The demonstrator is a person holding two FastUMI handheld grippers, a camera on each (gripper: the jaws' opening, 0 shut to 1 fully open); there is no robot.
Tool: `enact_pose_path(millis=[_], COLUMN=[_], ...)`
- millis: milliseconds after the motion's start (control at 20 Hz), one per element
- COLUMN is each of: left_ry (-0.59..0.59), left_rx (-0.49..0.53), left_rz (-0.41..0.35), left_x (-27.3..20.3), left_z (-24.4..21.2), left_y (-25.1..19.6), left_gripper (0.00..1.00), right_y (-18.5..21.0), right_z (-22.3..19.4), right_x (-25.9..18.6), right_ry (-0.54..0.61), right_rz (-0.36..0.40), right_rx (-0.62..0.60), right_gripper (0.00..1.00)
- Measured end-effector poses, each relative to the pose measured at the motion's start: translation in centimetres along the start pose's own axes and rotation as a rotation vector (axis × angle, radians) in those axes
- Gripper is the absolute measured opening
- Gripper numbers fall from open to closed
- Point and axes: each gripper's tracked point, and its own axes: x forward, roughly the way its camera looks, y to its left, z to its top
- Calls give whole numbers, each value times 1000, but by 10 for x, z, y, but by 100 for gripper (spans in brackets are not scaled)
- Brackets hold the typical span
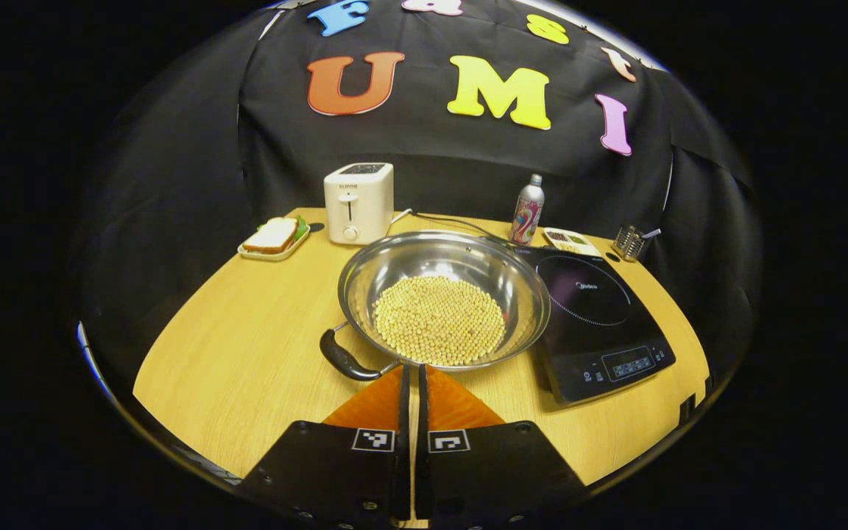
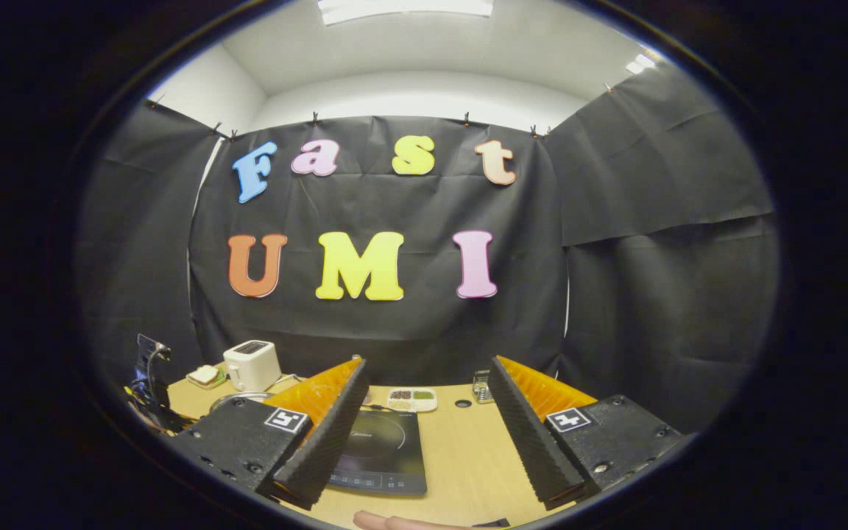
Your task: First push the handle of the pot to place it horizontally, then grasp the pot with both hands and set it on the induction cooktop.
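The left gripper [image 1: 411, 372] has its two fingers pressed close together, holding nothing, with the tips just beside the pot [image 1: 444, 297] at its near rim. The pot sits on the wooden table [image 1: 232, 353], touching the induction cooktop [image 1: 601, 324] on one side. It is shiny metal with a layer of small round beans [image 1: 439, 320] inside — so it is probably a bit heavy, hard and slippery, and the beans will roll if it tips. The dark handle [image 1: 344, 359] looks like the best place to push.

The right gripper [image 2: 424, 412] is held wide, holding nothing, up above the table. Its view shows the booth's ceiling and a fingertip [image 2: 387, 521] at the bottom — the left gripper view shows the beans instead.
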Motion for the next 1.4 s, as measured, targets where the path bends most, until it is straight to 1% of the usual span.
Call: enact_pose_path(millis=[100, 250, 450, 650, 950, 1000, 1050, 1100, 1150, 1200, 1250, 1300, 1400], left_ry=[34, 63, 81, 95, 113, 119, 122, 124, 126, 130, 133, 138, 148], left_rx=[0, 3, -13, -33, -21, -18, -17, -15, -17, -17, -14, -18, -20], left_rz=[-2, -1, 23, 18, 53, 58, 67, 75, 78, 75, 70, 66, 64], left_x=[11, 23, 33, 36, 39, 40, 40, 42, 43, 44, 45, 46, 50], left_z=[-11, -16, -10, -5, -1, 0, 2, 4, 5, 5, 6, 8, 11], left_y=[0, 2, 15, 21, 39, 42, 45, 50, 53, 56, 58, 61, 67], left_gripper=[0, 0, 0, 0, 0, 6, 0, 6, 0, 6, 6, 0, 0], right_y=[0, 2, 3, 10, 25, 27, 28, 29, 30, 29, 29, 29, 30], right_z=[-4, -6, -8, -5, 0, 1, 2, 3, 6, 9, 9, 11, 15], right_x=[0, 1, 3, 9, 21, 23, 25, 27, 31, 34, 36, 38, 42], right_ry=[10, 14, 11, 12, 5, 3, 1, -1, -5, -8, -7, -7, -13], right_rz=[4, 13, 20, 43, 90, 97, 102, 105, 105, 100, 98, 98, 94], right_rx=[-2, -10, -16, -17, -35, -36, -39, -45, -51, -53, -53, -53, -52], right_gripper=[100, 100, 100, 100, 100, 100, 100, 100, 100, 100, 100, 100, 100])
